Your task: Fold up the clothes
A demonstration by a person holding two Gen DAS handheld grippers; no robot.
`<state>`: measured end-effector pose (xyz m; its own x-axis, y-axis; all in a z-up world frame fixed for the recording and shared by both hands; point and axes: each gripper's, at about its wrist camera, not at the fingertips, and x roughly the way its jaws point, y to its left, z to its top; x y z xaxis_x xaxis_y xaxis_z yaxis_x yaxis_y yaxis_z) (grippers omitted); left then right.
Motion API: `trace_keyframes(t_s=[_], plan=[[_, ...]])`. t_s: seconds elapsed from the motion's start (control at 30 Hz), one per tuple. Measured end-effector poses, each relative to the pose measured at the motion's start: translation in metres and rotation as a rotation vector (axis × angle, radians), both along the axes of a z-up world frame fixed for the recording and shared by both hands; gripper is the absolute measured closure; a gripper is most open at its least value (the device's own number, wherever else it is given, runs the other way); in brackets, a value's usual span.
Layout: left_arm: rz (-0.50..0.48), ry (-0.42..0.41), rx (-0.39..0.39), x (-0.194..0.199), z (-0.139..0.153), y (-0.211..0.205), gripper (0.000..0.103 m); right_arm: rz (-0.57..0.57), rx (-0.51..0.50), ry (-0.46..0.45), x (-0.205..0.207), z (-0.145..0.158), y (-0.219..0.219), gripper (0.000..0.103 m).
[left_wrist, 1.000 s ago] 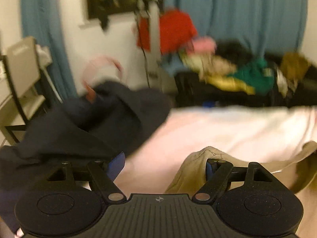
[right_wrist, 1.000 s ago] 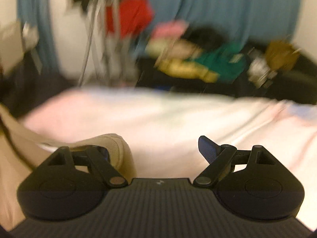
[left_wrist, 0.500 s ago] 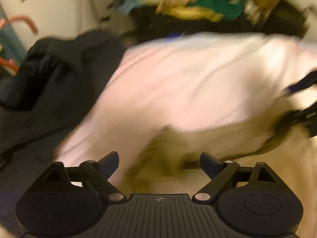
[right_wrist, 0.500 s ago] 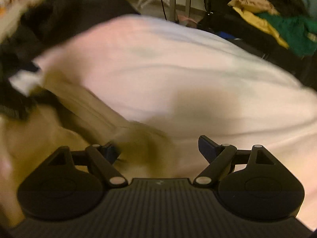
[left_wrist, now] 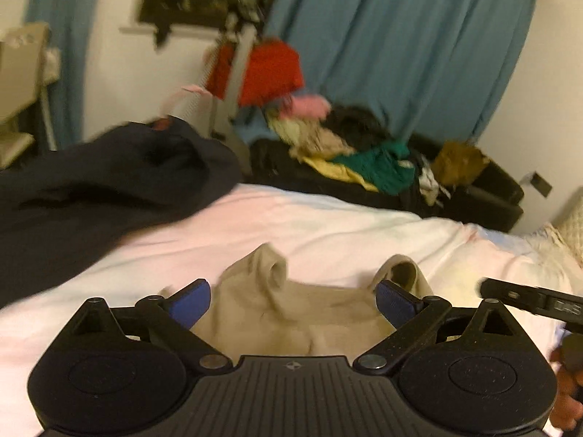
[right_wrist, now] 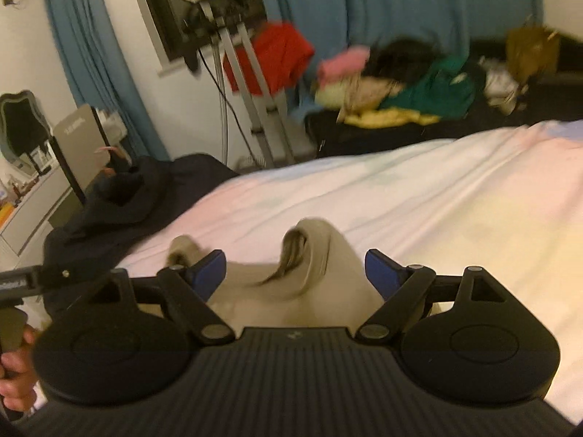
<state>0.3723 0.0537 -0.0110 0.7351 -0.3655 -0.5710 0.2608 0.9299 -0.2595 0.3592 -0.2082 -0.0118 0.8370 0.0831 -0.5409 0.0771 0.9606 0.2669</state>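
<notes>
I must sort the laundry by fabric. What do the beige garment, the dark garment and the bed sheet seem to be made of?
Beige garment: probably a soft, matte cotton knit; it bends into thick rolled folds. Blur hides the weave.
Dark garment: likely a heavier matte cloth, maybe fleece or jersey; it slumps in bulky folds without shine.
Bed sheet: apparently thin, smooth woven cloth, pale and matte, showing only shallow creases.
</notes>
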Motion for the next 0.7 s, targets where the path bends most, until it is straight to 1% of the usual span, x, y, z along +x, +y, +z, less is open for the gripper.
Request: trace_keyframes(t_s=[0.03, 0.1, 0.13, 0.2, 0.27, 0.33, 0.37, 0.5, 0.57, 0.63, 0.67, 0.7], plan=[[0.014, -0.016, -0.009, -0.022, 0.002, 0.002, 0.004, -0.013, -0.002, -0.035, -0.026, 0.002, 0.005, 0.018], [0.054, -0.033, -0.058, -0.061, -0.004, 0.02, 0.004, -0.034, 0.003, -0.09, -0.071, 0.002, 0.013, 0.018], [0.076, -0.027, -0.088, -0.079, -0.008, 0.03, 0.004, -0.045, 0.005, -0.114, -0.095, 0.001, 0.016, 0.018], [0.116, 0.009, -0.139, -0.103, -0.021, 0.053, 0.004, -0.061, 0.012, -0.154, -0.138, -0.003, 0.02, 0.018], [0.168, 0.032, -0.176, -0.118, -0.036, 0.073, 0.004, -0.066, 0.022, -0.183, -0.171, -0.01, 0.02, 0.018], [0.196, 0.072, -0.206, -0.123, -0.045, 0.094, 0.005, -0.076, 0.032, -0.198, -0.201, -0.016, 0.02, 0.018], [0.199, 0.09, -0.215, -0.124, -0.044, 0.102, 0.005, -0.086, 0.037, -0.198, -0.214, -0.021, 0.02, 0.018], [0.232, 0.075, -0.297, -0.122, -0.045, 0.125, 0.005, -0.093, 0.08, -0.164, -0.231, -0.036, 0.015, 0.018], [0.26, 0.081, -0.362, -0.109, -0.054, 0.132, 0.005, -0.105, 0.078, -0.158, -0.235, -0.047, 0.014, 0.018], [0.29, 0.103, -0.417, -0.092, -0.071, 0.135, 0.007, -0.112, 0.085, -0.144, -0.227, -0.06, 0.012, 0.018], [0.304, 0.124, -0.443, -0.08, -0.081, 0.134, 0.011, -0.112, 0.093, -0.135, -0.22, -0.068, 0.01, 0.018], [0.315, 0.145, -0.471, -0.072, -0.09, 0.136, 0.017, -0.111, 0.105, -0.117, -0.213, -0.076, 0.009, 0.018]])
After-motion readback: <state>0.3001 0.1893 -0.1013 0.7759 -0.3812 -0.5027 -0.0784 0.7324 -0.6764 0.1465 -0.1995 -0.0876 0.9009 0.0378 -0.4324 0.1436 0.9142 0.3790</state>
